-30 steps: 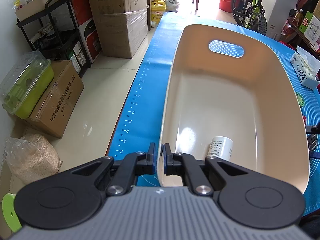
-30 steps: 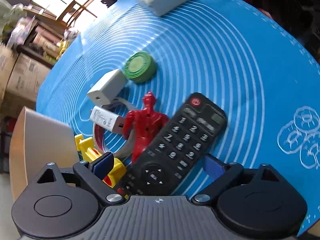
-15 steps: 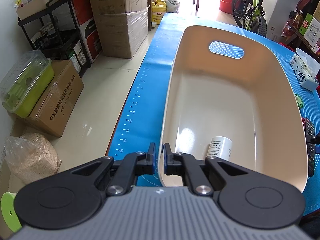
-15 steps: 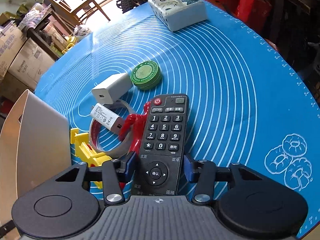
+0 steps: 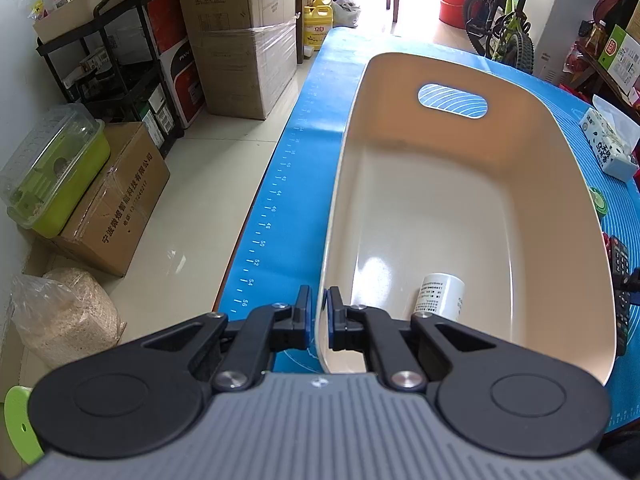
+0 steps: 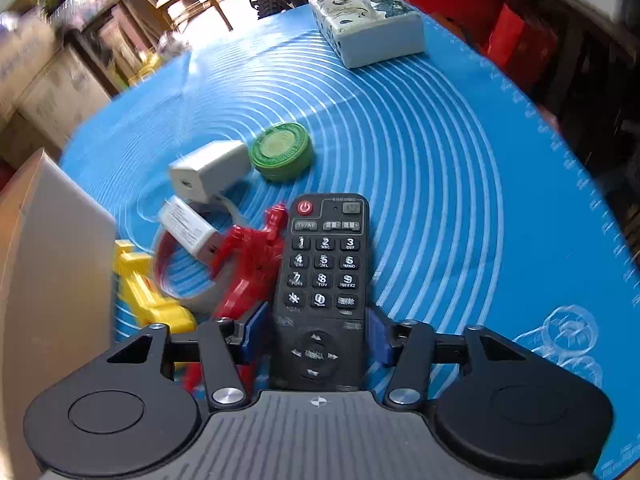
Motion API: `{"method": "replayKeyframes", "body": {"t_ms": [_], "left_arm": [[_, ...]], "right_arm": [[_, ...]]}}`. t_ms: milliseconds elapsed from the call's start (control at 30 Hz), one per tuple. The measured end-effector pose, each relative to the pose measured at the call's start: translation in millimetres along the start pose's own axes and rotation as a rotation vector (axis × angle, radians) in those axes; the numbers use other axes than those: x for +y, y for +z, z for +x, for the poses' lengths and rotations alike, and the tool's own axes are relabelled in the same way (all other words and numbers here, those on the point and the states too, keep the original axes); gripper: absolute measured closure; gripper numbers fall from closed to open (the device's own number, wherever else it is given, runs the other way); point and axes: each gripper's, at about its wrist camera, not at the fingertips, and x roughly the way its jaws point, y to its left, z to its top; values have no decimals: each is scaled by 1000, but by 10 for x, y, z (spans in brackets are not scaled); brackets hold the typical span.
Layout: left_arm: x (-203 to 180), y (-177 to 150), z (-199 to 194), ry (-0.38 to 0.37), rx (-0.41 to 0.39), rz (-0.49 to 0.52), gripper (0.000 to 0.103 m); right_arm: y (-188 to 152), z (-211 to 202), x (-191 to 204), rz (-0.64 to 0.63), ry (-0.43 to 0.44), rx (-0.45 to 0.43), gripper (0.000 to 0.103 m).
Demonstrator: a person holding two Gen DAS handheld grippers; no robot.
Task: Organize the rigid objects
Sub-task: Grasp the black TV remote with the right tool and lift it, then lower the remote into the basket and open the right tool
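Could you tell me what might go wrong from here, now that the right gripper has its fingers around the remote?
1. The right gripper grips the black remote near its lower end, so the long keypad end may droop or twist when lifted.
2. The red figurine lies against the remote's left edge and may be dragged along.
3. The left gripper pinches only the beige bin rim; the bin could tip.

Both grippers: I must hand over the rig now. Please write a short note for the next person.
Left gripper: shut on the near rim of the beige bin, steadying it.
Right gripper: shut on the black remote.
Done: a white bottle lies in the bin.
Left on the blue mat: red figure, yellow toy, white charger, green tin, small adapter.
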Motion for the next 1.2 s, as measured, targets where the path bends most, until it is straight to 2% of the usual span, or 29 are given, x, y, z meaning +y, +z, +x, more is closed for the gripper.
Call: {"method": "replayKeyframes", "body": {"t_ms": [200, 233, 267, 333, 433, 633, 967, 1200], "left_arm": [[-9, -1, -7, 0, -2, 2, 93], [-8, -3, -8, 1, -2, 3, 93], [-9, -3, -6, 2, -2, 3, 93], [-12, -3, -9, 4, -3, 4, 93], [-28, -7, -9, 5, -3, 3, 93], [-30, 8, -20, 2, -6, 3, 93], [-23, -3, -16, 0, -11, -1, 93], [-22, -4, -13, 0, -11, -3, 93]], "right_arm": [[-34, -17, 55, -55, -20, -8, 44], [-39, -12, 84, -70, -31, -7, 43], [-50, 0, 134, -96, -53, -4, 38], [-89, 31, 273, -166, -109, -6, 37], [-130, 22, 305, -164, -122, -23, 43], [-102, -93, 99, -51, -51, -20, 49], [-81, -394, 41, -54, -3, -71, 49], [91, -840, 345, -120, 100, -141, 49]]}}
